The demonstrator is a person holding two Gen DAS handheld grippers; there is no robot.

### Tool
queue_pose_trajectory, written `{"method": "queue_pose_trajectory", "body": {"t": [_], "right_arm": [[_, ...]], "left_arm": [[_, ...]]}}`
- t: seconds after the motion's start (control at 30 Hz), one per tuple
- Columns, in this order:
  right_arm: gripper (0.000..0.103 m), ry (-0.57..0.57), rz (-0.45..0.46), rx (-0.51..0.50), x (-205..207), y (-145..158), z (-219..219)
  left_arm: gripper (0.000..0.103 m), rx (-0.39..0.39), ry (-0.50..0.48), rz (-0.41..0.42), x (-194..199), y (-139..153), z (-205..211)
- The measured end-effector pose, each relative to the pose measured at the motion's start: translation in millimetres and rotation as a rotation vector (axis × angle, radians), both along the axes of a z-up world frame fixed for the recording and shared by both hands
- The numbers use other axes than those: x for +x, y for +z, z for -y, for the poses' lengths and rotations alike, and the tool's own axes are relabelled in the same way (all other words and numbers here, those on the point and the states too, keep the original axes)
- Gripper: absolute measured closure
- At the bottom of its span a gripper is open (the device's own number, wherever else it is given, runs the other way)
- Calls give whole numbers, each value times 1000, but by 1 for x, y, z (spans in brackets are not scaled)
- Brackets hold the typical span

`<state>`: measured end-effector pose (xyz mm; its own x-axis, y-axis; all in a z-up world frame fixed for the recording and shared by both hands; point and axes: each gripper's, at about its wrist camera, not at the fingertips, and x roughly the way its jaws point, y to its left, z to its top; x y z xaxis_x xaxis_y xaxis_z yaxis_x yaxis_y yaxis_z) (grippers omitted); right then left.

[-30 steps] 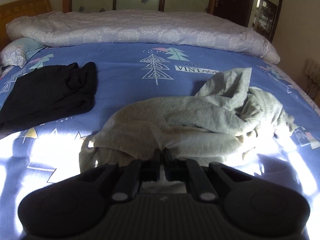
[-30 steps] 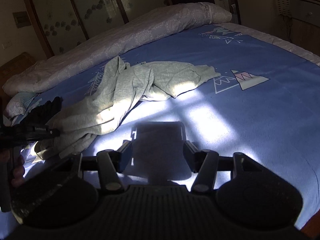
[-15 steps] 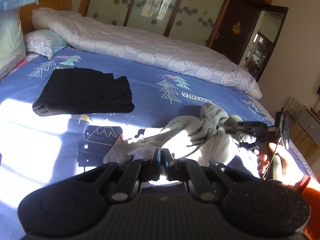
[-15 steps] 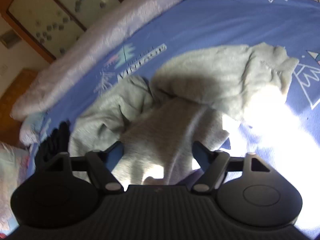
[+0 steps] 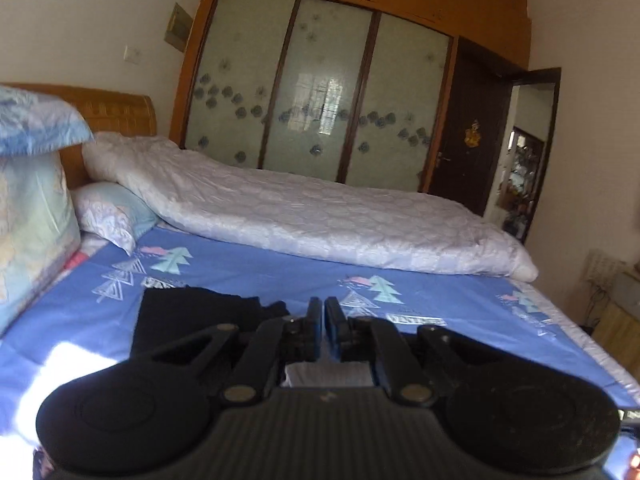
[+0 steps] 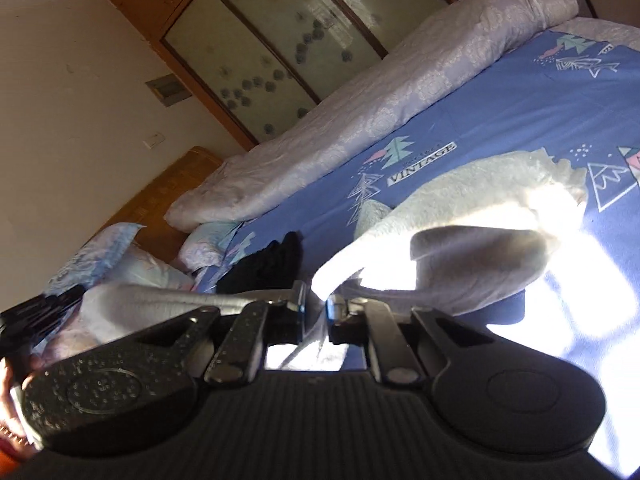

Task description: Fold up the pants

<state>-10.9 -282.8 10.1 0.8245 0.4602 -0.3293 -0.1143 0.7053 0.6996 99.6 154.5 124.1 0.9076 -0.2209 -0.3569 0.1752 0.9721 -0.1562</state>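
The light grey pants point(image 6: 476, 232) hang lifted above the blue bedsheet point(image 6: 520, 92). My right gripper point(image 6: 316, 308) is shut on a fold of them, and the cloth stretches left toward the other gripper point(image 6: 36, 312) at the frame's left edge. In the left wrist view my left gripper point(image 5: 322, 312) is shut; a strip of pale cloth point(image 5: 328, 374) shows below its jaws, but the pants are otherwise hidden under the gripper body. The camera points level across the bed.
A folded black garment point(image 5: 192, 312) lies on the sheet to the left, also in the right wrist view point(image 6: 268, 264). A white quilt point(image 5: 304, 216) lies along the far side. Pillows point(image 5: 32, 200) and a wooden headboard point(image 5: 116, 110) are at left; a wardrobe point(image 5: 320, 96) stands behind.
Both grippers have risen and tilted up, lifting the grey pants off the bed. My right gripper went from open to shut on the pants.
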Motion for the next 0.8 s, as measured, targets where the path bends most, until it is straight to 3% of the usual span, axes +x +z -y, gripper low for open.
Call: {"method": "queue_pose_trajectory", "body": {"t": [0.03,0.07,0.2,0.23,0.33,0.43,0.57,0.63,0.73,0.8], "right_arm": [[57,9,-40,-13,-2,-6,-5],[52,-8,-74,-45,-4,-12,-9],[52,-96,-189,-187,-3,-41,-9],[52,-109,-202,-204,-2,-44,-5],[52,-179,-221,-255,17,-52,18],[52,-291,-227,-283,34,-61,49],[52,-412,-300,-370,79,-82,91],[50,-437,-354,-374,102,-97,108],[50,-442,-433,-302,124,-117,119],[50,-447,-440,-267,133,-124,116]], "left_arm": [[89,44,43,-42,10,-6,10],[80,75,78,-94,18,-13,18],[67,39,17,-179,6,-49,21],[61,52,28,-191,-1,-58,19],[58,59,88,-290,-18,-94,-2],[57,-17,124,-415,-34,-127,-33],[51,-150,194,-567,-48,-171,-66],[51,-213,209,-605,-47,-183,-73],[49,-294,198,-623,-34,-189,-71],[48,-326,182,-631,-22,-189,-65]]}}
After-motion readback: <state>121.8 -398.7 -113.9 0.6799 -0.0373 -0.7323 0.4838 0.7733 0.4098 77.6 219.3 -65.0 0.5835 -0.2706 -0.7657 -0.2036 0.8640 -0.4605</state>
